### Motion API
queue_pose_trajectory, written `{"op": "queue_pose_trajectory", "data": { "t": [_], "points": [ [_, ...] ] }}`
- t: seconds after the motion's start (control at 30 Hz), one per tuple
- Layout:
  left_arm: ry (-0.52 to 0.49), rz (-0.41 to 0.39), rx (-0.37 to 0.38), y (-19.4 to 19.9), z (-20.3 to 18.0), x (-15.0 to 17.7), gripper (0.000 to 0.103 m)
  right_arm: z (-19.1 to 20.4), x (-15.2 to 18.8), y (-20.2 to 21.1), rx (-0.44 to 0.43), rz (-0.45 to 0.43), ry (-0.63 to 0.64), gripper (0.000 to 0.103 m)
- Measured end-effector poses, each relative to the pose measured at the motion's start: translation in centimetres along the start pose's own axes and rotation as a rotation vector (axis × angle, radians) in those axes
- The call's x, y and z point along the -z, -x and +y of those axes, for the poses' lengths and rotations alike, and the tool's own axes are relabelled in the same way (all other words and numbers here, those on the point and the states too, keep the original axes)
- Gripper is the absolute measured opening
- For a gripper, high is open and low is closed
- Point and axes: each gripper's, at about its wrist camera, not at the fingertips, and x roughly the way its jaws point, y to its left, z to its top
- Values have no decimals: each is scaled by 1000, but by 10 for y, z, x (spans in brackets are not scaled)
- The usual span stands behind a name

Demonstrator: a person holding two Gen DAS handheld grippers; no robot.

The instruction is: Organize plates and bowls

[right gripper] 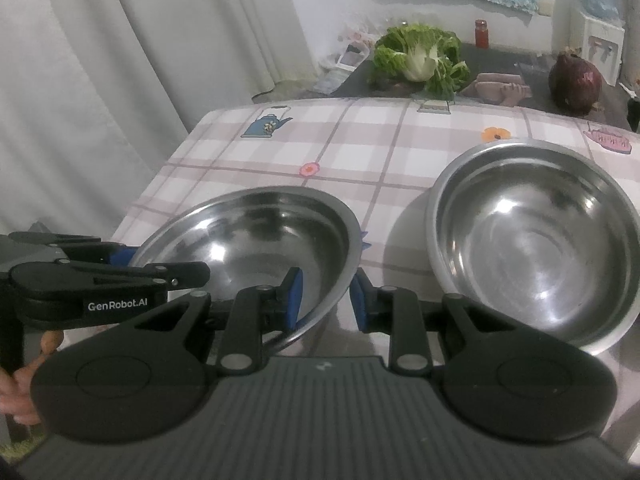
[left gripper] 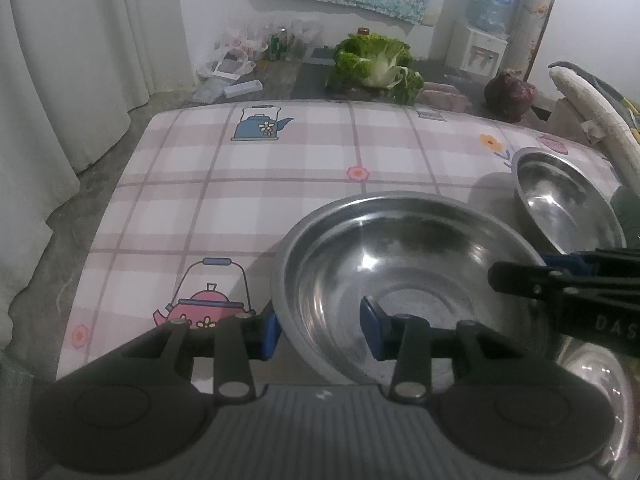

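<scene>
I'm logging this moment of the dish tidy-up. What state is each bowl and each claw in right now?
Near steel bowl: empty, tilted, its rim between the fingers of both claws.
Far steel bowl: empty, upright on the tablecloth, untouched, apart from the near one.
Left claw: open, straddling the near bowl's rim.
Right claw: open, straddling the rim on the opposite side.

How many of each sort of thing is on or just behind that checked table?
Steel bowls: 2, the near bowl and the far bowl
Cabbage: 1
Red onion: 1
Red jar: 1
Total: 5
</scene>
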Motion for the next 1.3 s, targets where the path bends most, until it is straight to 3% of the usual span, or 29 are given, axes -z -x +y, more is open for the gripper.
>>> {"op": "queue_pose_trajectory", "data": {
  "t": [0.8,1.3],
  "points": [
    [-18,-33,1,27,-16,-3,42,-2,-2,30,-21,-43,-2,25],
    [-93,-63,21,58,-69,-7,42,-29,12,88,-16,-115,-49,25]
  ]
}}
